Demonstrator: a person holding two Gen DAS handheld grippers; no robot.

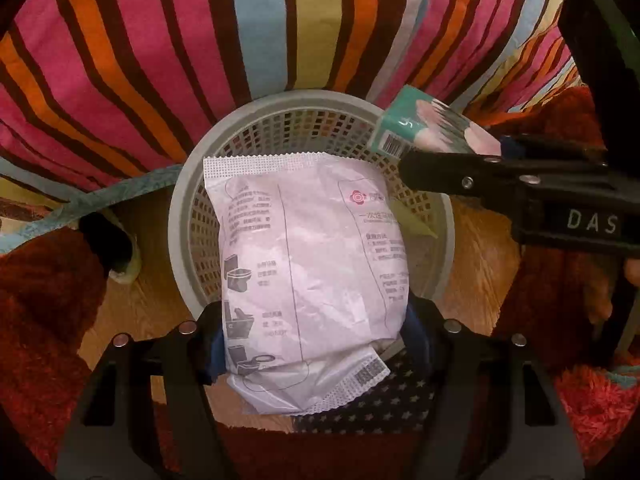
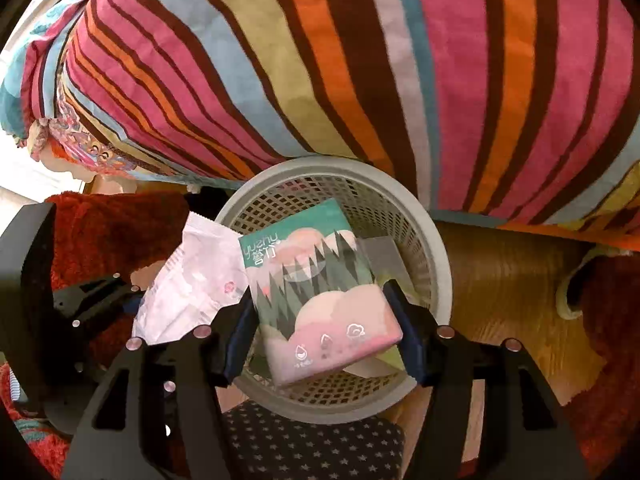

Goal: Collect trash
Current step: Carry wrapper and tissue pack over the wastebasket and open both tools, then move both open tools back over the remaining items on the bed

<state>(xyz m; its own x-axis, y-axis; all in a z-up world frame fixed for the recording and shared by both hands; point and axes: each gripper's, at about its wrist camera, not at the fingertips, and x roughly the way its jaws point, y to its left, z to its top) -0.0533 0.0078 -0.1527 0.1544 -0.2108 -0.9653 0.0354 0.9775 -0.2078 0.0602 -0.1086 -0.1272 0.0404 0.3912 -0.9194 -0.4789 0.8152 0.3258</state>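
My left gripper [image 1: 316,340] is shut on a white plastic packet [image 1: 308,264] printed with toilet drawings, held over a grey mesh trash basket [image 1: 188,208]. My right gripper [image 2: 324,336] is shut on a teal and pink tissue pack [image 2: 316,292], held over the same basket [image 2: 432,240]. In the left wrist view the tissue pack [image 1: 420,128] and the right gripper [image 1: 452,168] show above the basket's right rim. In the right wrist view the white packet [image 2: 196,280] and the left gripper [image 2: 100,292] sit at the left. Some paper lies inside the basket.
A striped bedcover [image 1: 280,20] hangs behind the basket. The basket stands on a wooden floor [image 2: 500,280] between red shaggy rugs [image 1: 44,304]. A dark star-patterned cloth [image 2: 312,440] lies at the basket's near side. A slipper [image 1: 116,256] lies to the left.
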